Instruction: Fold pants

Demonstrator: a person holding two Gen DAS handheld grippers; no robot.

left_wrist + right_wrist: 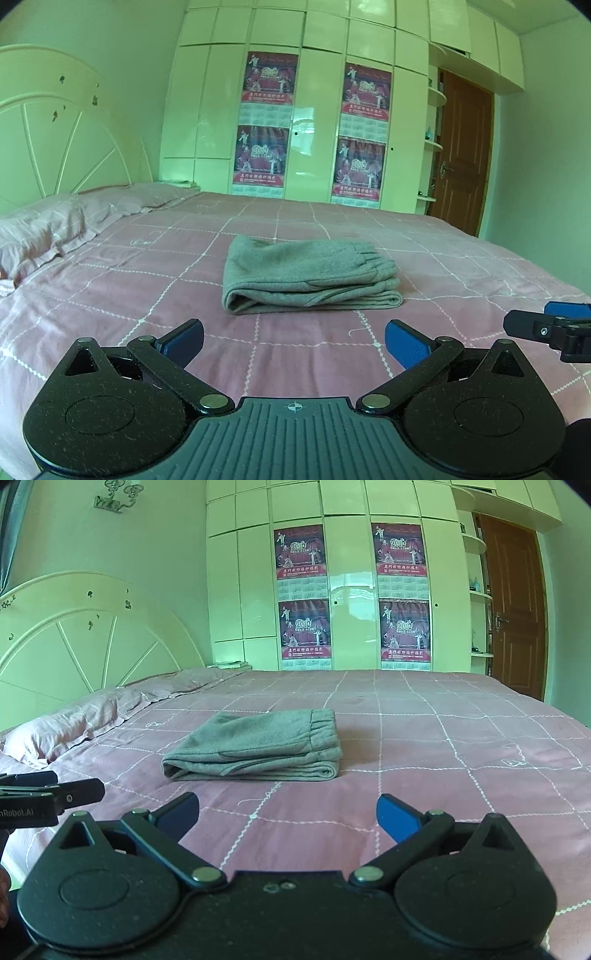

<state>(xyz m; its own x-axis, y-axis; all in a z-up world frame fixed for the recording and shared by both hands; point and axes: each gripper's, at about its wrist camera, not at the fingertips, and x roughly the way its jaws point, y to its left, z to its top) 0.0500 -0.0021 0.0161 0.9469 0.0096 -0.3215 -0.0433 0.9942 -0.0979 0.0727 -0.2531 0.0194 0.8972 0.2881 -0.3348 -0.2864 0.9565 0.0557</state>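
Grey pants [310, 275] lie folded in a compact stack on the pink checked bed [147, 295], elastic waistband to the right. They also show in the right wrist view [258, 747]. My left gripper [293, 341] is open and empty, held back from the pants above the near part of the bed. My right gripper [286, 814] is open and empty too, likewise short of the pants. The right gripper's fingers [546, 326] show at the right edge of the left wrist view, and the left gripper's fingers [55, 794] at the left edge of the right wrist view.
A pink pillow [44, 229] lies at the bed's left by the white headboard [55, 129]. A white wardrobe [314, 129] with red posters stands behind the bed. A brown door [461, 158] is at the back right.
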